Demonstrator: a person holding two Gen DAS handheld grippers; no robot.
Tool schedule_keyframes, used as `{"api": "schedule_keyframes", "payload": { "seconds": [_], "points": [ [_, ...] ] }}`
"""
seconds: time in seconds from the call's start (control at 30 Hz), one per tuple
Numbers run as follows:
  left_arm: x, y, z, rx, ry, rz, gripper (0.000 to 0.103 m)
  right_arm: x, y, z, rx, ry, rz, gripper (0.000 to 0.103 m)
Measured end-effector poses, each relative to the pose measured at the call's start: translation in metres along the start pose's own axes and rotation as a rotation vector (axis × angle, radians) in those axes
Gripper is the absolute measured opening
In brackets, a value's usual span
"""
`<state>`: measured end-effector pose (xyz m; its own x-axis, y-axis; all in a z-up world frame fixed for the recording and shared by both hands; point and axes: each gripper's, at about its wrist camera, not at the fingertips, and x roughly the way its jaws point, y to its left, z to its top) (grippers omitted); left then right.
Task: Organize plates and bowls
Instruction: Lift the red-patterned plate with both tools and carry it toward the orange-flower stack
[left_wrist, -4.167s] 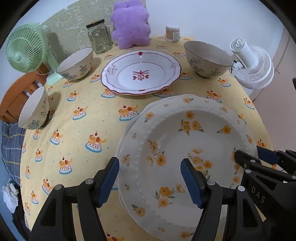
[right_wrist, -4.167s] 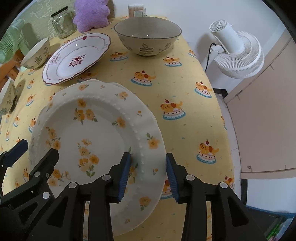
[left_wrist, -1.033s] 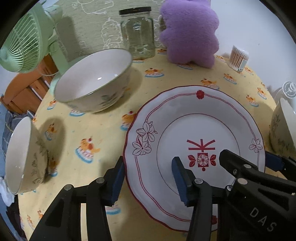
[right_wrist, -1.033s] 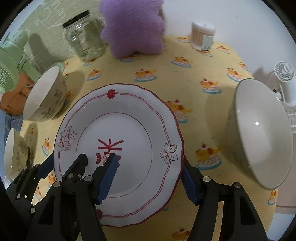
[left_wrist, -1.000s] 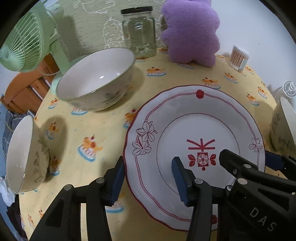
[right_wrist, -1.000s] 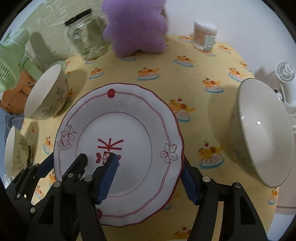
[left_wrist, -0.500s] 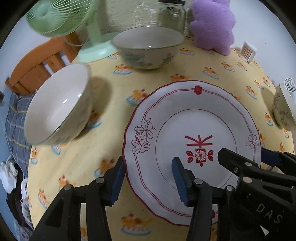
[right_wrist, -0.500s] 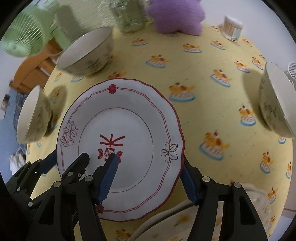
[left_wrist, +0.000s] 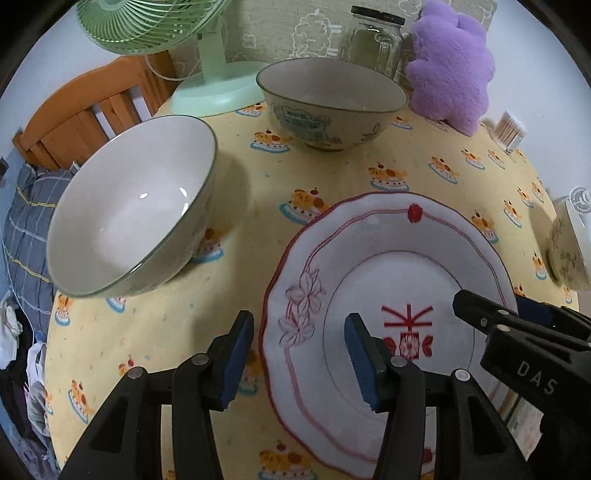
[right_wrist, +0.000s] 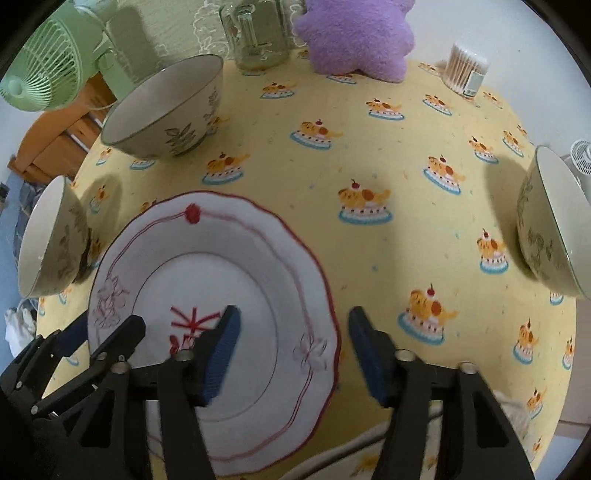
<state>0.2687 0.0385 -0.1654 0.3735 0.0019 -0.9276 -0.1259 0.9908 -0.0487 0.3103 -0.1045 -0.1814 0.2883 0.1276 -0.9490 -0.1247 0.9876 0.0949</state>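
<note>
A white plate with red trim (left_wrist: 402, 280) hangs over the yellow tablecloth between both grippers. My left gripper (left_wrist: 299, 343) is shut on its left rim, one pad outside the edge and one over the well. My right gripper (right_wrist: 291, 339) straddles the right rim of the plate (right_wrist: 221, 266). Its jaws are closing, and a gap still shows between the outer pad and the edge. Three leaf-patterned bowls stand around: one at the left (left_wrist: 129, 229), one at the back (left_wrist: 332, 99), one at the right (right_wrist: 550, 221). The edge of a yellow-flowered plate stack (right_wrist: 369, 450) shows under the red plate.
A green fan (left_wrist: 207, 55), a glass jar (left_wrist: 376, 40), a purple plush (left_wrist: 454, 62) and a tub of cotton swabs (right_wrist: 465, 70) line the table's far edge. An orange wooden chair (left_wrist: 85, 118) stands beyond the left side, and a white fan (right_wrist: 583, 155) at the right.
Both grippers have carried the red plate toward the near side, away from the jar and plush. The flowered plates' edge has come into the right wrist view. The right jaws have narrowed.
</note>
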Motion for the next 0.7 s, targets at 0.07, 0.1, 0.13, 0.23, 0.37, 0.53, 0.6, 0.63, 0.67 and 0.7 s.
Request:
{"api": "schedule_keyframes", "payload": {
  "seconds": [0.07,0.1,0.13,0.23,0.37,0.53,0.6,0.63,0.67,0.7],
  "points": [
    [0.004,-0.001,0.003,-0.005,0.005,-0.03,0.051,0.003,0.0,0.002,-0.005,-0.004,0.004,0.048],
    [0.006,-0.002,0.004,-0.006,0.006,-0.03,0.052,0.003,0.0,0.002,-0.008,-0.01,-0.003,0.047],
    [0.006,-0.002,0.005,-0.005,0.004,-0.027,0.052,0.002,0.0,0.003,-0.015,-0.014,-0.01,0.047],
    [0.007,-0.006,0.006,0.011,0.002,-0.012,0.053,0.003,0.0,0.004,-0.019,-0.019,-0.021,0.047],
    [0.007,-0.005,0.007,0.007,0.014,-0.015,0.053,0.002,0.004,0.002,-0.026,-0.021,-0.042,0.047],
    [-0.003,-0.011,0.003,0.054,-0.014,0.025,0.052,-0.001,0.01,0.001,-0.042,-0.026,-0.063,0.047],
    [-0.007,-0.01,0.002,0.058,-0.012,0.023,0.052,-0.003,0.011,0.001,-0.042,-0.026,-0.067,0.047],
    [-0.008,-0.008,0.001,0.053,-0.008,0.019,0.052,-0.005,0.012,0.001,-0.04,-0.025,-0.065,0.047],
    [-0.009,-0.006,0.0,0.046,-0.004,0.014,0.052,-0.006,0.013,0.001,-0.038,-0.023,-0.061,0.047],
    [-0.009,-0.005,0.001,0.037,-0.001,0.009,0.052,-0.008,0.014,0.0,-0.036,-0.022,-0.056,0.047]
  ]
}}
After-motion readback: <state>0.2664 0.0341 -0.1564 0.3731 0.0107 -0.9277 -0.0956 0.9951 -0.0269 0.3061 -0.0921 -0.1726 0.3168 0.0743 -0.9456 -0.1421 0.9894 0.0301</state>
